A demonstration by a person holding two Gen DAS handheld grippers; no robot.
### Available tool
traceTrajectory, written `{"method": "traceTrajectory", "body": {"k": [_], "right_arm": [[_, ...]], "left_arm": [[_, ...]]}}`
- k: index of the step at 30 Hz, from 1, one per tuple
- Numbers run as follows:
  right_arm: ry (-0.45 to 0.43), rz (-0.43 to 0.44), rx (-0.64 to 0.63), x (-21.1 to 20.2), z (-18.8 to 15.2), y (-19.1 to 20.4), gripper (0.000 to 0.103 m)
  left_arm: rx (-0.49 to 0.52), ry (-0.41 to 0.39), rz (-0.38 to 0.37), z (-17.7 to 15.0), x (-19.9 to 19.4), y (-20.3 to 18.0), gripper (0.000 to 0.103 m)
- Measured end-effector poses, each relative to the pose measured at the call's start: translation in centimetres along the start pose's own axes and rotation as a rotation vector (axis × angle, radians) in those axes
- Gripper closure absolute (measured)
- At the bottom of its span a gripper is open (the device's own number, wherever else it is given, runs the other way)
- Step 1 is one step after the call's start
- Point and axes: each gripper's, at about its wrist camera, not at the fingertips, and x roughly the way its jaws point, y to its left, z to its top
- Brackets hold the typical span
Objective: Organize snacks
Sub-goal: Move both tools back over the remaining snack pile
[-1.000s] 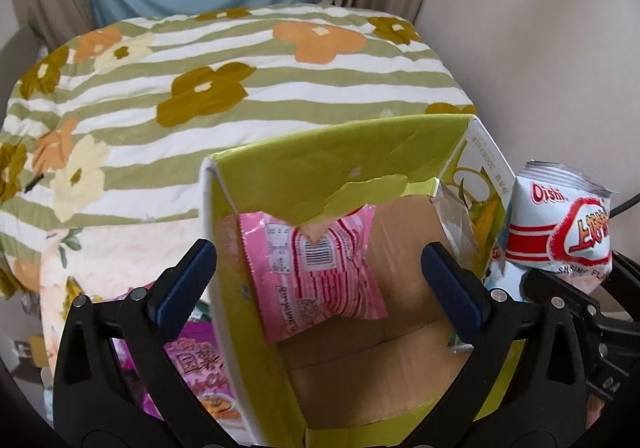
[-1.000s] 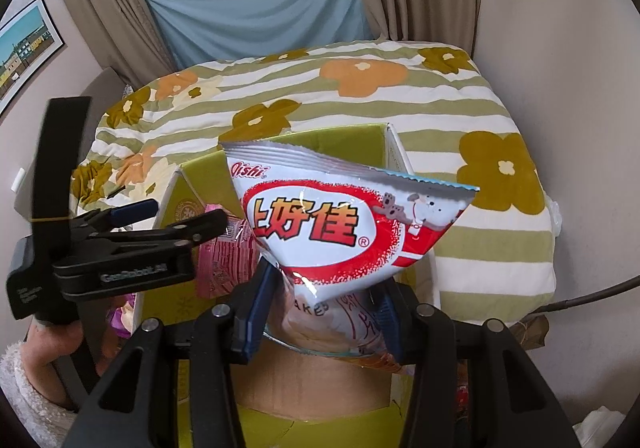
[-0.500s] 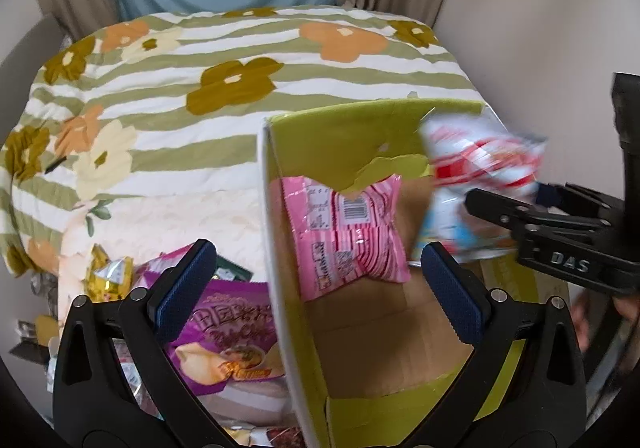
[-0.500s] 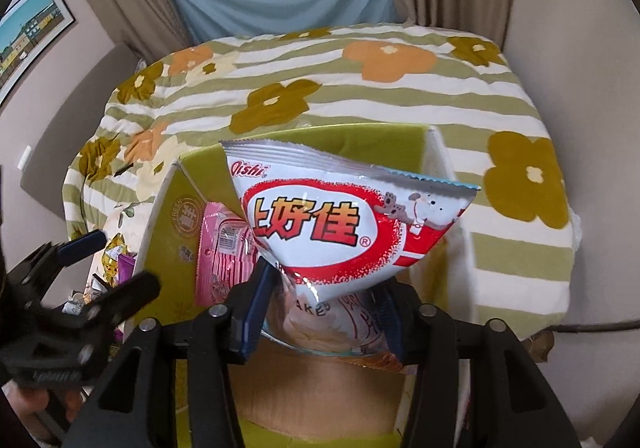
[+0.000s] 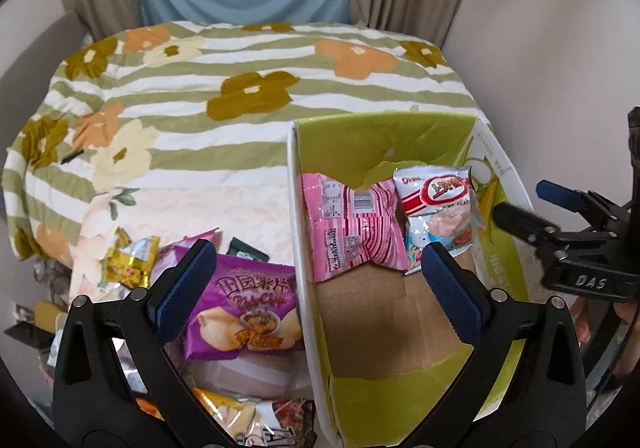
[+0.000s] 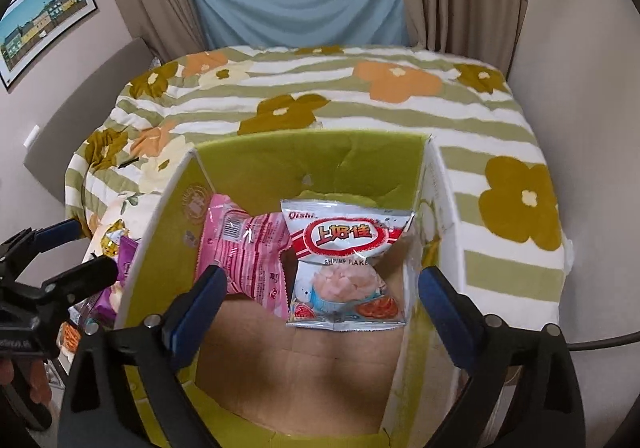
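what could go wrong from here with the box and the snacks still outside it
1. The shrimp flakes bag and pink packet lean against the back wall of the green box; either may slump flat and take up floor space.
2. The purple chips bag lies close against the box's side, so the left gripper, its jaws open, could bump the wall when reaching for it.

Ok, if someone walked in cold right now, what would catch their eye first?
Probably the green cardboard box on the flowered bedspread, with a pink snack pack and a white and red shrimp flakes bag propped side by side against its far wall. The right gripper hangs open above the box, its jaws just opened and empty. Left of the box lies a loose heap of snacks topped by a purple chips bag.
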Motion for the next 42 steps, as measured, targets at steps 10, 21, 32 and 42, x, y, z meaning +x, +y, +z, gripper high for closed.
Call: {"method": "traceTrajectory", "body": {"k": [10, 21, 32, 42], "right_arm": [[-0.101, 0.044, -0.048, -5.3, -0.1, 2.4, 0.007], [-0.136, 0.075, -0.068, -9.2, -4.5, 8.9, 0.007], [-0.120, 0.063, 0.066, -10.0, -11.0, 16.7, 0.007], [-0.061, 0.043, 0.150, -7.6, -16.8, 22.7, 0.007]], "left_arm": [[-0.058, -0.089, 0.091, -1.9, -8.2, 3.9, 0.002], [-0.141, -0.133, 0.132, -8.5, -15.1, 13.2, 0.002], [-0.138, -0.064, 0.017, -15.9, -16.7, 22.7, 0.002], [0.026, 0.026, -0.135, -19.8, -12.1, 24.3, 0.002]]}}
